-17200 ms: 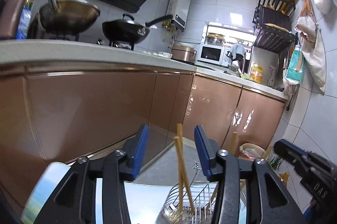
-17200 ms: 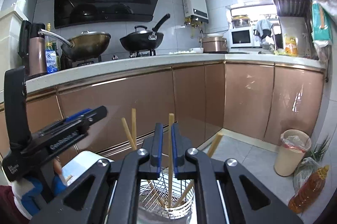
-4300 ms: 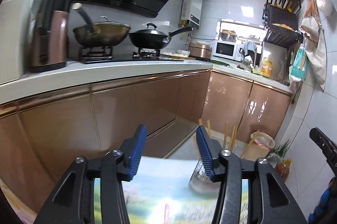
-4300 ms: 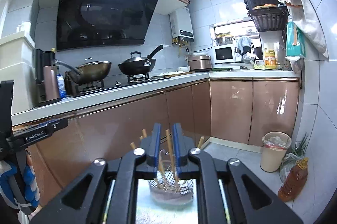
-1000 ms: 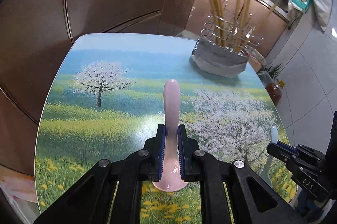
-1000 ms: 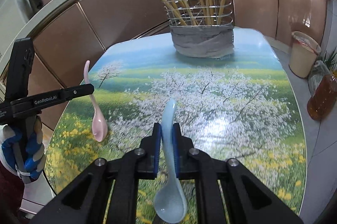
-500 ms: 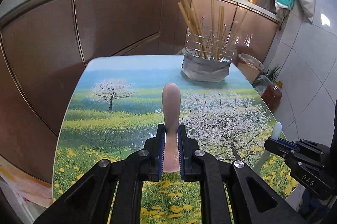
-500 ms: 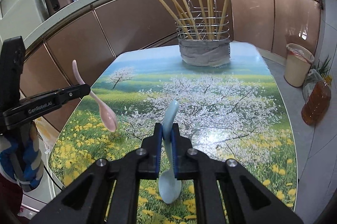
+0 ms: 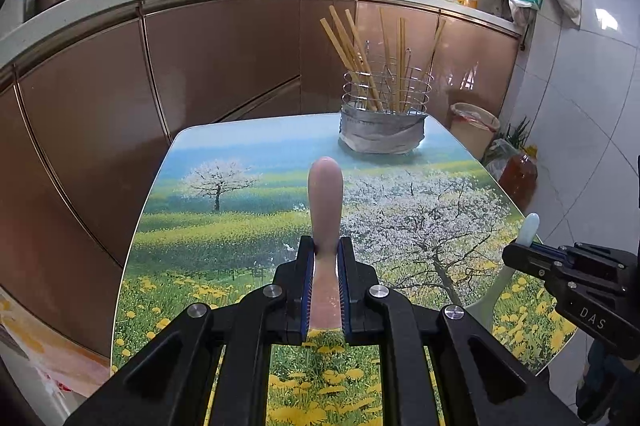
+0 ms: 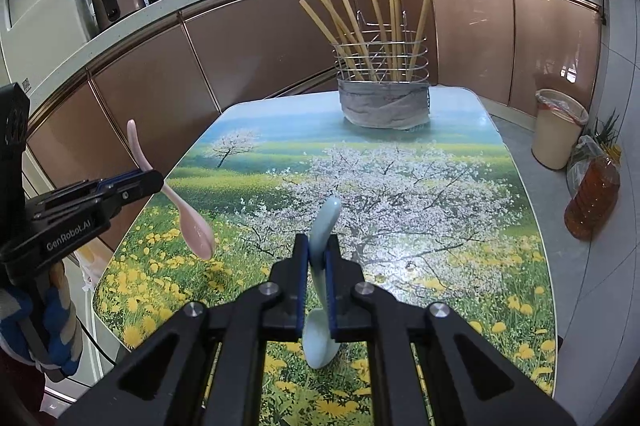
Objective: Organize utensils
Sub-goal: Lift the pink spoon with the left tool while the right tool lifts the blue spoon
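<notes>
A pink spoon (image 9: pixel 325 201) is clamped in the left gripper (image 9: pixel 325 258) and a blue spoon (image 10: pixel 322 226) in the right gripper (image 10: pixel 316 254); each is best lowered handle-up into the wire holder (image 10: pixel 382 65), clear of the chopsticks (image 10: pixel 360 21)

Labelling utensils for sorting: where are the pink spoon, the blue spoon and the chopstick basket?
pink spoon (image 9: pixel 325 201), left wrist view, on its handle.
blue spoon (image 10: pixel 320 344), right wrist view, on its bowl.
chopstick basket (image 10: pixel 384 103), right wrist view, on its grey wrap.
</notes>
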Demonstrator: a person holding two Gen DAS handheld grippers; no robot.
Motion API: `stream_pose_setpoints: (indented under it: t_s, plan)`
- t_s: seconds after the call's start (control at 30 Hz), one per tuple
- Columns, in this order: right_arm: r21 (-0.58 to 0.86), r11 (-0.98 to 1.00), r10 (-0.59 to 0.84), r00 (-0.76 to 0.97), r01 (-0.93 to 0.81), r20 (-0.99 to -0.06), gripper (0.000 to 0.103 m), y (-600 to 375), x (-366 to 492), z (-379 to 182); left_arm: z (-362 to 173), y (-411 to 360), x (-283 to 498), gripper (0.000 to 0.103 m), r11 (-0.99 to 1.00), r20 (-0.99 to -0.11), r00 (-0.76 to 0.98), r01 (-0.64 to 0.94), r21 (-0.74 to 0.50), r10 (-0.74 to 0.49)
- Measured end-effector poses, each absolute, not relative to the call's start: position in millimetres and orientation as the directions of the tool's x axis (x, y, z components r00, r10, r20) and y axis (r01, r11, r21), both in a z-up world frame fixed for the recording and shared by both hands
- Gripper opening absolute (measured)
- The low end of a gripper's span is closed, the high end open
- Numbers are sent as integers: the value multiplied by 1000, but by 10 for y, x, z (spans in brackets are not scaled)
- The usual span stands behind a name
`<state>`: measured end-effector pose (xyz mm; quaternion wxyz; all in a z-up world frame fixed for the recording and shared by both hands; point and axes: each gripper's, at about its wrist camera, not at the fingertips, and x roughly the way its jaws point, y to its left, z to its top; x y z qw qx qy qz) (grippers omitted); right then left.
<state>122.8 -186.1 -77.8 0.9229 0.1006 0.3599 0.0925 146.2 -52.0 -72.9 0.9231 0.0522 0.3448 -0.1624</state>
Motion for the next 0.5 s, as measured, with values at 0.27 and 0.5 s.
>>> stream_pose_setpoints:
  t_s: [0.27, 0.5]
  plan:
    - [263, 960, 247, 729, -95, -639, 7, -1894, 1215, -789, -802, -537, 1424, 11, 944, -652, 716, 329, -2, -250]
    - [266, 958, 256, 731, -106, -632, 7, -1873, 1225, -795, -834, -565, 1408, 11, 946, -647, 722, 323, 3, -245]
